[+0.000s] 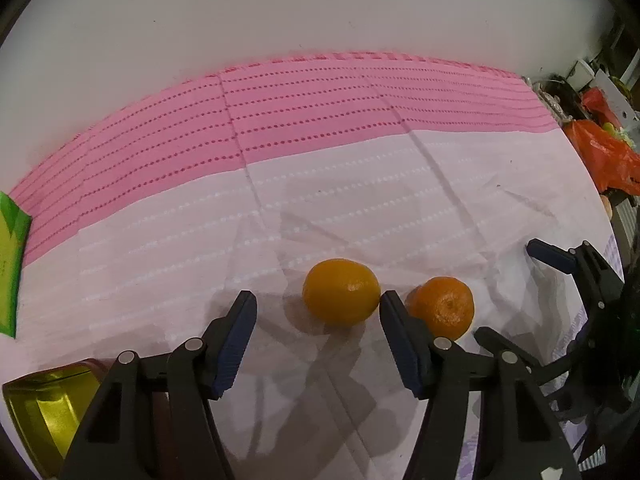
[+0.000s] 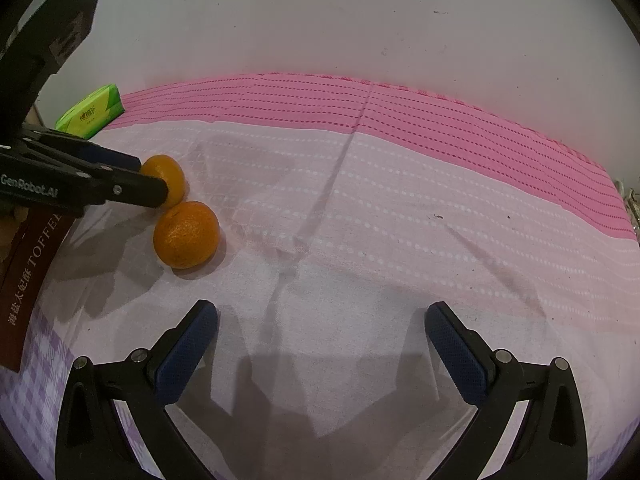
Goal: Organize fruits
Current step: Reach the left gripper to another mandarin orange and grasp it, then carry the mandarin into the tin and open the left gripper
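Note:
Two oranges lie side by side on the pink-and-white cloth (image 1: 320, 100). The smoother orange (image 1: 340, 292) (image 2: 166, 174) sits between the fingers of my left gripper (image 1: 316, 306). Its right finger (image 1: 394, 316) is against the fruit, while the left finger (image 1: 240, 320) stands clear with a gap, so the jaws are open around it. The dimpled orange (image 1: 444, 308) (image 2: 186, 234) rests just outside that right finger. My right gripper (image 2: 320, 320) hovers open over bare cloth, to the right of both oranges, holding nothing.
A green packet (image 2: 90, 114) lies at the cloth's far left by the wall. A gold tin (image 1: 44, 412) and a dark red toffee box (image 2: 28, 276) sit at the near left. Red-orange bags and clutter (image 1: 604, 152) crowd the right edge.

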